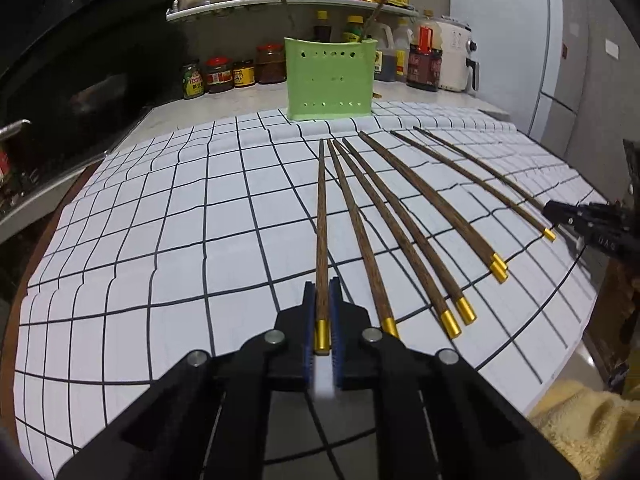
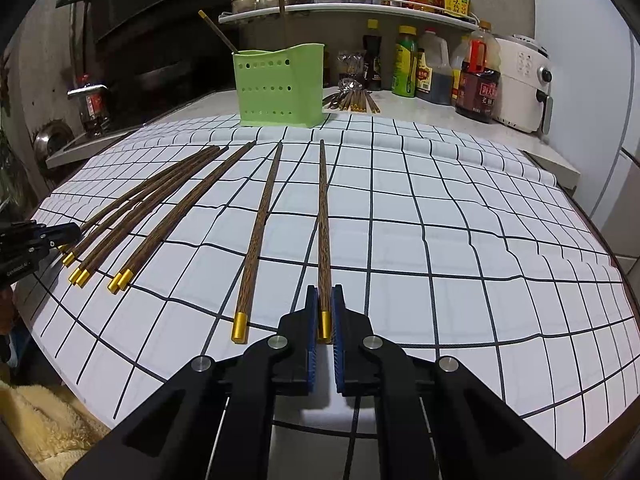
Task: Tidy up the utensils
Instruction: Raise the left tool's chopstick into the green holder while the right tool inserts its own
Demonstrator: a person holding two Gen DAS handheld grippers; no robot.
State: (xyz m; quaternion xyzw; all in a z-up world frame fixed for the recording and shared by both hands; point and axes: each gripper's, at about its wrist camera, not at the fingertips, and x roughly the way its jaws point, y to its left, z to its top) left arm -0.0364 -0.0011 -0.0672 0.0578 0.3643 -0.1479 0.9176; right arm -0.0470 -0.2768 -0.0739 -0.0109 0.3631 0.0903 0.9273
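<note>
Several dark wooden chopsticks with gold caps lie fanned on a white checked cloth. My left gripper is shut on the leftmost chopstick near its gold cap. My right gripper is shut on the rightmost chopstick near its cap; another chopstick lies just to its left. A green perforated utensil holder stands at the cloth's far edge, also in the right wrist view, with chopsticks standing in it. Each gripper shows at the edge of the other's view.
Jars and sauce bottles line the back counter and a shelf above. A white appliance stands at the right. More utensils lie behind the holder. A yellow towel lies off the table's near edge.
</note>
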